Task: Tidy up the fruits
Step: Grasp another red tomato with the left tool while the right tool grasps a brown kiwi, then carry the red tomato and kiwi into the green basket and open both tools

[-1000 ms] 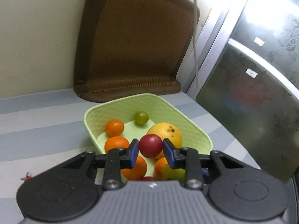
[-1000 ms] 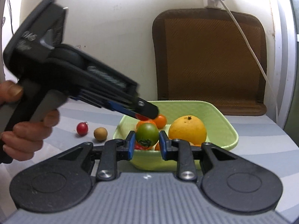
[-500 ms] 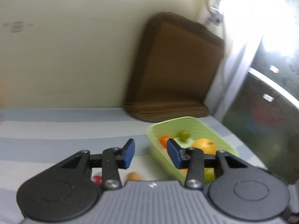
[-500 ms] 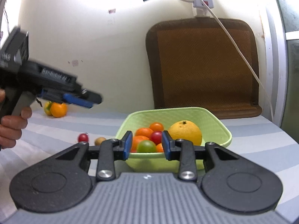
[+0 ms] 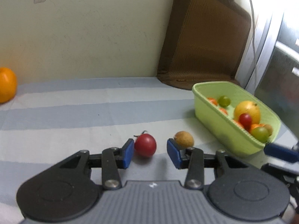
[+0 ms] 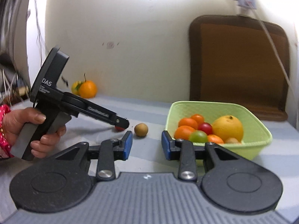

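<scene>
1. While most fruit already sits in the green basket [image 6: 261, 130], three items remain on the table [image 5: 74, 112].
2. Red cherry tomato [image 5: 145, 145]: between left gripper [image 5: 150, 153] jaws, released.
3. Brown fruit [image 5: 184, 139]: beside it.
4. Orange [image 5: 6, 86]: far corner.
5. Right gripper [image 6: 147, 145]: jaws released, empty.

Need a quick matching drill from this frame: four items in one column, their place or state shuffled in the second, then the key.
Column 1
1. red cherry tomato
2. small brown fruit
3. large yellow citrus
4. orange

Column 2
A. by the wall at the far left of the table
B. inside the green basket
C. on the cloth, just ahead of the left gripper, whose jaws are open
D. on the cloth, beside the basket

Pairs: 1-C, 2-D, 3-B, 4-A
</scene>
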Demonstrator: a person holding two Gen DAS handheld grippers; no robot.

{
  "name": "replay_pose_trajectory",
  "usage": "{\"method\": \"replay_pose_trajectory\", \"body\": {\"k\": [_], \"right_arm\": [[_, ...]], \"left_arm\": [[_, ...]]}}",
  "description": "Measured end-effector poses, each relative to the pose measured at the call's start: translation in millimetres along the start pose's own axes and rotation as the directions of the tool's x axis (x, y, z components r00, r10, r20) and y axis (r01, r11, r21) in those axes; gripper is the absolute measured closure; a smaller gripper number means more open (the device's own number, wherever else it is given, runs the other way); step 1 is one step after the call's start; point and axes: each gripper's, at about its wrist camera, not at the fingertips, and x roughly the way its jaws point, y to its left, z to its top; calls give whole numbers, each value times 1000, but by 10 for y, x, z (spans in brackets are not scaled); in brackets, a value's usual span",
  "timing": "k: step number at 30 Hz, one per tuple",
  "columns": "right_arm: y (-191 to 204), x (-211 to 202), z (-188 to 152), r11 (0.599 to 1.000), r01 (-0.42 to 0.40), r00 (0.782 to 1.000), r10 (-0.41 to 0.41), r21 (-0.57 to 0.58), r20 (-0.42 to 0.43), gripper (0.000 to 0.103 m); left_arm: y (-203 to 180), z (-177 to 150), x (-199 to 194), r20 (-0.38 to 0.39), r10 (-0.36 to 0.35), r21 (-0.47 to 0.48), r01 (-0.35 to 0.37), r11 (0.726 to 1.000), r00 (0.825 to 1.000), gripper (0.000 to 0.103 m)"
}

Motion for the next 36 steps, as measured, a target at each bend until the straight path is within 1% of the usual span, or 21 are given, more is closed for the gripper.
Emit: {"method": "replay_pose_trajectory", "body": {"k": [1, 4, 7, 9, 12, 16, 18, 20, 22, 23, 24, 25, 27, 30, 34, 36], "right_arm": [[16, 52, 39, 1000, -3, 1000, 3, -22, -12, 67], [91, 252, 168, 995, -23, 999, 19, -94, -49, 67], [179, 483, 233, 983, -37, 996, 22, -177, -88, 66], [230, 661, 268, 976, -42, 992, 16, -214, -123, 66], [305, 891, 283, 965, -33, 984, -14, -262, -175, 67], [347, 1073, 309, 956, -1, 974, -66, -295, -216, 67], [353, 1165, 331, 952, 9, 966, -88, -305, -245, 67], [342, 1231, 320, 952, 0, 955, -90, -305, -282, 66], [362, 1250, 291, 942, 18, 952, -120, -336, -283, 68], [361, 1226, 275, 938, 24, 952, -127, -345, -280, 70], [355, 1210, 273, 939, 30, 953, -131, -344, -275, 75], [339, 1177, 279, 941, 34, 955, -129, -336, -267, 75], [297, 1114, 289, 954, 23, 959, -106, -299, -263, 75], [311, 961, 258, 957, 21, 970, -90, -291, -227, 75], [303, 638, 208, 976, -5, 979, -40, -219, -201, 75], [269, 469, 151, 986, -17, 980, -16, -166, -198, 75]], "left_arm": [[14, -41, 9, -4, 10, -1, -10, 1000, 1000, 76], [83, -90, -49, 8, -5, -32, 6, 999, 1000, 76], [116, -190, -197, 34, -1, -30, 2, 1000, 999, 76], [151, -264, -308, 49, -21, -44, 24, 999, 999, 76], [196, -358, -413, 70, -42, -61, 46, 997, 997, 76], [240, -393, -392, 69, -47, -78, 52, 996, 997, 76], [256, -392, -409, 75, -61, -87, 68, 994, 995, 76], [256, -381, -394, 81, -71, -89, 78, 993, 994, 76], [255, -386, -403, 86, -75, -87, 83, 993, 993, 76], [252, -386, -405, 87, -78, -85, 85, 993, 993, 76], [246, -388, -404, 87, -78, -83, 86, 993, 993, 76], [249, -407, -407, 88, -79, -80, 86, 993, 993, 76], [238, -412, -405, 86, -78, -75, 85, 994, 993, 76], [229, -419, -410, 83, -71, -68, 77, 995, 994, 76], [171, -432, -438, 76, -74, -43, 77, 996, 994, 76], [119, -456, -457, 62, -91, -29, 93, 995, 994, 76]]}}
